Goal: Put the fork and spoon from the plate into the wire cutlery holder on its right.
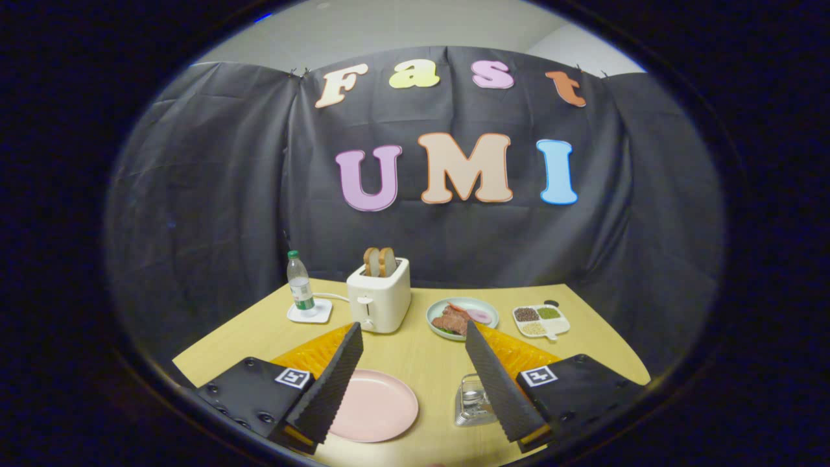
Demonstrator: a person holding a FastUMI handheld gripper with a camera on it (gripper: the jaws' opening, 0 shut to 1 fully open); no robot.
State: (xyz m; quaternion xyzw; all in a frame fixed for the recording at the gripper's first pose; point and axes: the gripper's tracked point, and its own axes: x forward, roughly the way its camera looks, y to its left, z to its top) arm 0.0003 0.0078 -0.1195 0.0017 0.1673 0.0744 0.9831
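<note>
- Claw (415,383) spread wide, nothing between the fingers; it hangs above the near part of the bench (428,363), well back from everything.
- Pink plate (373,405) sits just ahead of the left finger, partly covered by it; the visible part of the plate looks bare; no fork or spoon to be made out on it.
- Wire holder (473,399) stands to the right of the plate, tucked against the right finger; something shiny inside, perhaps cutlery already; too small and too hidden to say.
- Judgement: the task may be done or nearly so; otherwise the next step is finding whatever lies under the left finger.
- To do it well: tip the claw down over the plate first and check it; if a utensil is there, take it across the handle, lift level, carry right, lower handle-up into the holder without knocking the wire rim.
- Beyond: toaster (379,295) with bread, water bottle (299,285) on a coaster, food plate (462,318), divided dish of seeds (541,320); all well apart from the work.
- Near bench edge cut off below the fingers.
</note>
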